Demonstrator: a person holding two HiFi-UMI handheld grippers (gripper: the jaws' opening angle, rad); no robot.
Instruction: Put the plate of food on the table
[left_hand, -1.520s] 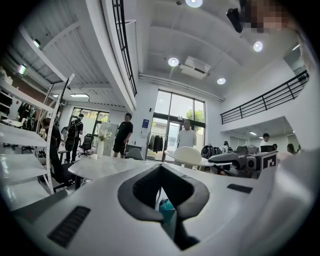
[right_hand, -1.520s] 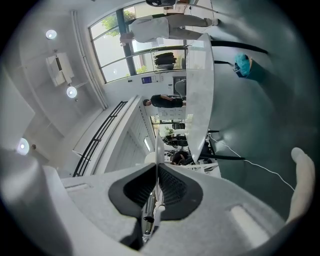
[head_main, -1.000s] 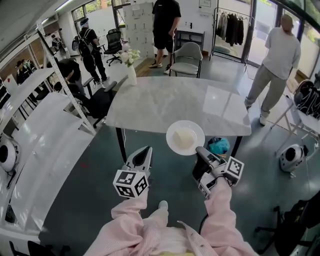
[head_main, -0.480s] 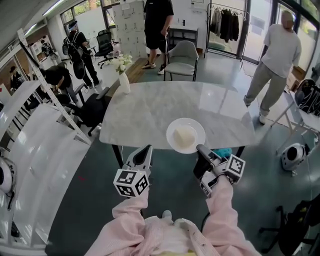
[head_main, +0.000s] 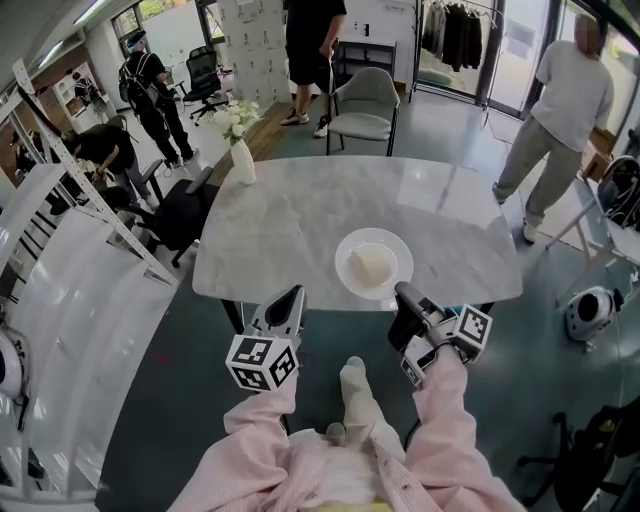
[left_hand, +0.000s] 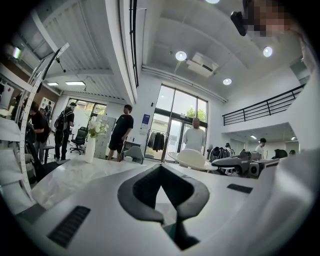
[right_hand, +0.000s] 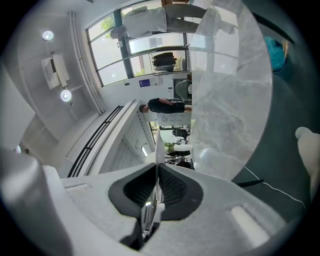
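Note:
A white plate (head_main: 373, 263) with a pale piece of food (head_main: 372, 266) is over the marble table (head_main: 290, 225), just inside its near edge; I cannot tell whether it touches the top. My right gripper (head_main: 404, 297) is shut on the plate's near right rim. In the right gripper view the rim (right_hand: 157, 145) shows edge-on, pinched between the dark pads (right_hand: 172, 187). My left gripper (head_main: 292, 298) hangs shut with nothing in it, left of the plate, just short of the table's edge. From the left gripper view the plate (left_hand: 192, 159) is seen side-on.
A white vase of flowers (head_main: 240, 150) stands at the table's far left corner. A grey chair (head_main: 362, 105) and several standing people are beyond the table. White shelving (head_main: 70, 290) runs along the left. A white device (head_main: 590, 312) sits on the floor at right.
I have stepped toward the table. The plate, held by the right gripper, went from in front of the table's near edge to over its top. A foot has come forward.

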